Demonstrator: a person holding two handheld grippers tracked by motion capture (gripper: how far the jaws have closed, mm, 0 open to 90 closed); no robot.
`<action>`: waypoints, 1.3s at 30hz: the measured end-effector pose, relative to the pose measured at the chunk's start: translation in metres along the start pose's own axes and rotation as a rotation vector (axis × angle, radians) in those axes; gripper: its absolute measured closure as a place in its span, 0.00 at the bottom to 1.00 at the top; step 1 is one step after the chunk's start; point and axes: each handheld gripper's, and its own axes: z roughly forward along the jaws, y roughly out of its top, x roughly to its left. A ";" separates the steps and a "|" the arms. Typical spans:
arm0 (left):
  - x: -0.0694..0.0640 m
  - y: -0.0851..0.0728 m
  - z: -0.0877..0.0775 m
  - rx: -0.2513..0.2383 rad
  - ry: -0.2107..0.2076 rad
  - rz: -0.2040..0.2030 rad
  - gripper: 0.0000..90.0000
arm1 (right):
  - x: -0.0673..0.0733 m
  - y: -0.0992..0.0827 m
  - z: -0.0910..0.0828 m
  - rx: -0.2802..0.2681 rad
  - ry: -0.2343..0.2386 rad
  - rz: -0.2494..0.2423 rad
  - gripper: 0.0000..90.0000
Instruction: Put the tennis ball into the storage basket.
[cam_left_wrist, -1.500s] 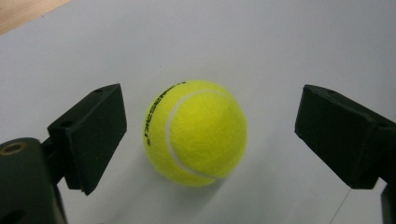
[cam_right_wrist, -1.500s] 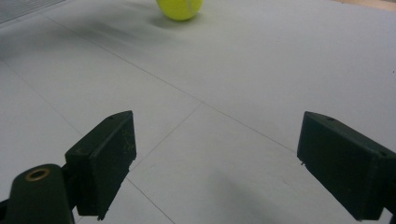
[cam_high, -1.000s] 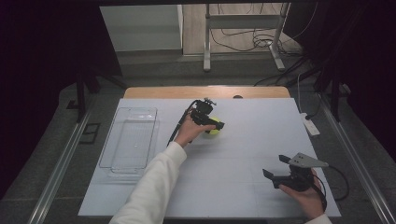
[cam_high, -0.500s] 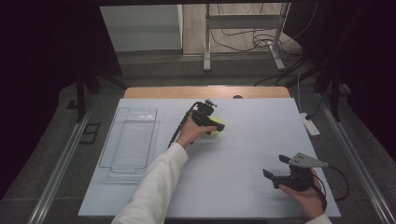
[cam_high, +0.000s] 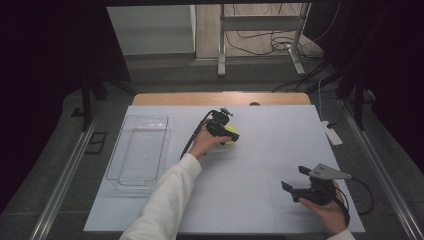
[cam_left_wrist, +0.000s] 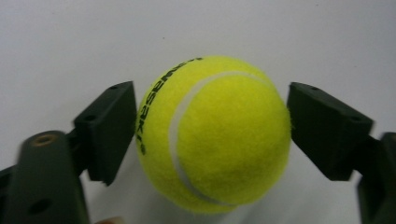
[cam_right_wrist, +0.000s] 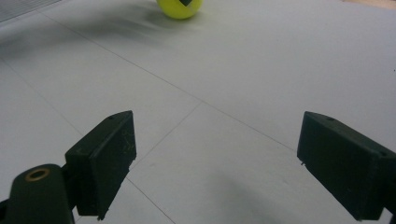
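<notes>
A yellow tennis ball (cam_left_wrist: 215, 135) lies on the white mat (cam_high: 250, 165) near the middle of its far half. My left gripper (cam_left_wrist: 212, 126) reaches over it from the left. Its jaws have just been closing, and both black pads (cam_left_wrist: 112, 126) now press on the ball's sides. In the high view the ball (cam_high: 232, 137) peeks out under the left gripper (cam_high: 228, 133). My right gripper (cam_high: 294, 177) rests at the front right of the mat, wide open with nothing between its pads (cam_right_wrist: 109, 154). From the right gripper view the ball (cam_right_wrist: 180, 8) sits far ahead.
A clear plastic tray (cam_high: 145, 118) lies on the left side of the mat. A white power strip (cam_high: 332, 134) lies off the mat's right edge. Metal rails run along both sides of the table, and a wooden strip (cam_high: 220, 98) shows at its far edge.
Little differs in the high view. The left hand stays at the ball, and the right hand has not moved.
</notes>
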 end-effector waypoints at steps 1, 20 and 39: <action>0.000 0.000 0.000 0.001 -0.001 -0.002 0.28 | 0.000 0.000 0.000 0.002 -0.002 -0.001 0.14; -0.009 0.001 -0.020 -0.028 0.026 0.050 0.30 | 0.000 0.000 -0.001 -0.003 -0.005 0.000 0.14; -0.011 -0.009 -0.047 -0.117 0.007 0.056 0.30 | 0.000 0.000 -0.001 -0.004 -0.006 0.001 0.14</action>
